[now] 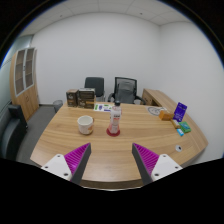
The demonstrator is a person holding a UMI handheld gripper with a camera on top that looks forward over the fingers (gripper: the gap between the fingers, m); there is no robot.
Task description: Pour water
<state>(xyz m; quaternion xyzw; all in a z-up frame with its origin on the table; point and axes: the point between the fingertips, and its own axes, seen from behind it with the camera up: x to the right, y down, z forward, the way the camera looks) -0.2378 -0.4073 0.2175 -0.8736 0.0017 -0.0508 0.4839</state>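
Hand-held gripper (111, 160) hovering over the desk (60, 135), fingers spread wide, gripping nothing; bottle (114, 122) standing at 12 o'clock, cup (85, 124) at 11 o'clock.

No text, label, brand or number can be read. Print on the upright purple card (180, 111) and the dark boxes (80, 98) is too small to be made out.
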